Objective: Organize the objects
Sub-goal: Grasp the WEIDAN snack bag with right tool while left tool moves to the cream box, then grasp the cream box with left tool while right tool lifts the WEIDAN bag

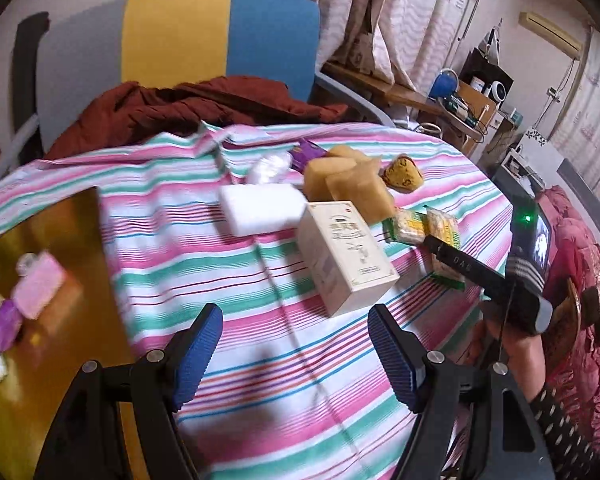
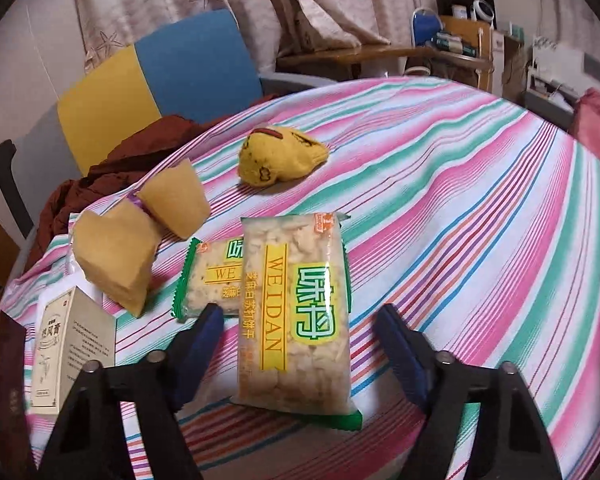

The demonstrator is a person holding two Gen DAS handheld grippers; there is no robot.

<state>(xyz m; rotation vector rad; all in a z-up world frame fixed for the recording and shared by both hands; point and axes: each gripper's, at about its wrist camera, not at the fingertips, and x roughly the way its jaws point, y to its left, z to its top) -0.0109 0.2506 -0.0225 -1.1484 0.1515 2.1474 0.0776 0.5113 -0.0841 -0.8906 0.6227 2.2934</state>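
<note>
Item: large cracker packet (image 2: 296,320), marked WEIDAN, clear film with green ends. Lay flat on the striped cloth of the surface (image 2: 480,220), lengthwise between the fingers of the right tool (image 2: 300,344). The fingers stood apart on either side of it, closed on nothing. Judged the next object to be taken, since the tool was lined up along its long axis.

Adjoining: smaller cracker packet (image 2: 210,276) of the same make, at 10 o'clock, its edge tucked under the large one. Two tan sponge blocks (image 2: 140,236) further out at 10 o'clock, leaning together with a purple wrapper showing between them. Yellow cloth toy (image 2: 280,156) at 12 o'clock, well apart. Cream carton (image 2: 74,344) with printed label at 9 o'clock, near the edge of view.

Left tool (image 1: 296,356): fingers wide apart, empty, hovering over bare cloth, the cream carton just beyond it at 1 o'clock. White foam block (image 1: 262,208) and a clear-wrapped white bundle (image 1: 270,168) beyond that, at 12 o'clock.

Container: gold tray (image 1: 52,240) at 9 o'clock of the left tool, resting on the cloth. Contents, blurred: pink packet (image 1: 40,284), purple item (image 1: 7,324), something white at the near corner. Judged to be the collecting place for sorted objects.

Background: colour-blocked chair (image 1: 180,36) with a maroon garment (image 1: 188,104) on its seat.
</note>
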